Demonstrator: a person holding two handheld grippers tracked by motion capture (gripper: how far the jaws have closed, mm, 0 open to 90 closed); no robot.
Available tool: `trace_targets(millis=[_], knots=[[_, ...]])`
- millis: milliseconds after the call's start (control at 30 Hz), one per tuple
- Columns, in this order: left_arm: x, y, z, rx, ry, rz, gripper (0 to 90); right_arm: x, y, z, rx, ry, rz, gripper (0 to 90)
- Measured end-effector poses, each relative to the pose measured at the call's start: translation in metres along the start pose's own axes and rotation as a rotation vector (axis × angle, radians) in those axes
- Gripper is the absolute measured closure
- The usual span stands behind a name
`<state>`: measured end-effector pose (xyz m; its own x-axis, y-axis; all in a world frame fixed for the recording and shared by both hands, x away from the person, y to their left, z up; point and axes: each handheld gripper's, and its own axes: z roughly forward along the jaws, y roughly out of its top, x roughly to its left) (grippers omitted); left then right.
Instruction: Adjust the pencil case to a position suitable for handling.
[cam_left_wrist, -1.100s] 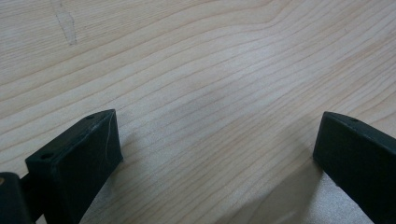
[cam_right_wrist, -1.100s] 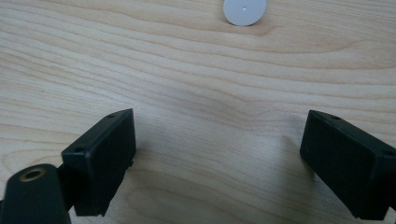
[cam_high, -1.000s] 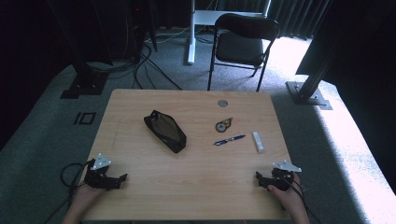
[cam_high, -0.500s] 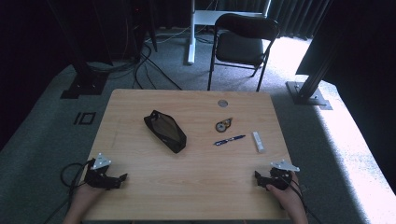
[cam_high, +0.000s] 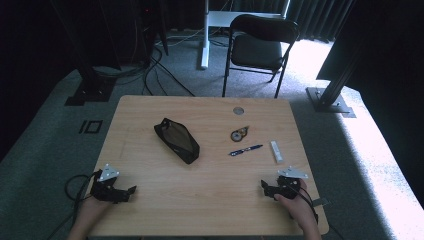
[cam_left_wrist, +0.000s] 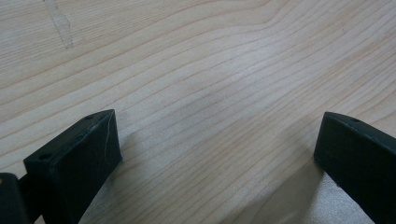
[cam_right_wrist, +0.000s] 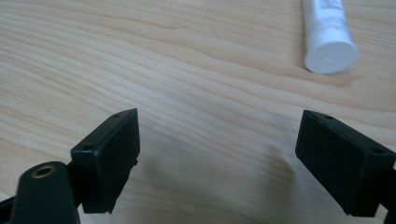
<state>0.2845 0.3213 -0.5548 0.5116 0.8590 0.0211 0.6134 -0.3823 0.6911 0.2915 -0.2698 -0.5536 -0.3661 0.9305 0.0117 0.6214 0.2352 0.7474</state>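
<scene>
Looking down from the high view, we note the left claw (cam_high: 131, 191) resting near the worktop's (cam_high: 210, 200) near-left corner and the right claw (cam_high: 263, 188) near its near-right corner, well apart. Farther up the worktop lie a black pouch (cam_high: 176, 140), a tape dispenser (cam_high: 239, 134), a blue pen (cam_high: 245, 150) and a white tube (cam_high: 276, 151), which is the nearest item to the right claw. Left gripper view: jaws spread wide over bare wood grain, nothing between. Right gripper view: jaws likewise spread wide and empty; the white tube (cam_right_wrist: 328, 37) lies beyond them, capped end toward us, clear of both jaws.
</scene>
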Motion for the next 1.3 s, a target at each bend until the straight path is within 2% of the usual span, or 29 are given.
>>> trace_targets(millis=[333, 400, 667, 1167, 1300], knots=[[0.000, 0.000, 0.000, 0.000, 0.000, 0.001, 0.6, 0.020, 0.016, 0.007, -0.025, 0.057, -0.022, 13.6], [0.000, 0.000, 0.000, 0.000, 0.000, 0.000, 0.6, 0.027, 0.022, 0.009, -0.038, 0.076, -0.034, 13.6], [0.000, 0.000, 0.000, 0.000, 0.000, 0.000, 0.6, 0.046, 0.035, 0.019, -0.058, 0.107, -0.052, 13.5], [0.000, 0.000, 0.000, 0.000, 0.000, 0.000, 0.6, 0.097, 0.063, 0.039, -0.080, 0.205, -0.134, 14.2], [0.000, 0.000, 0.000, 0.000, 0.000, 0.000, 0.6, 0.104, 0.068, 0.042, -0.086, 0.217, -0.151, 14.2]])
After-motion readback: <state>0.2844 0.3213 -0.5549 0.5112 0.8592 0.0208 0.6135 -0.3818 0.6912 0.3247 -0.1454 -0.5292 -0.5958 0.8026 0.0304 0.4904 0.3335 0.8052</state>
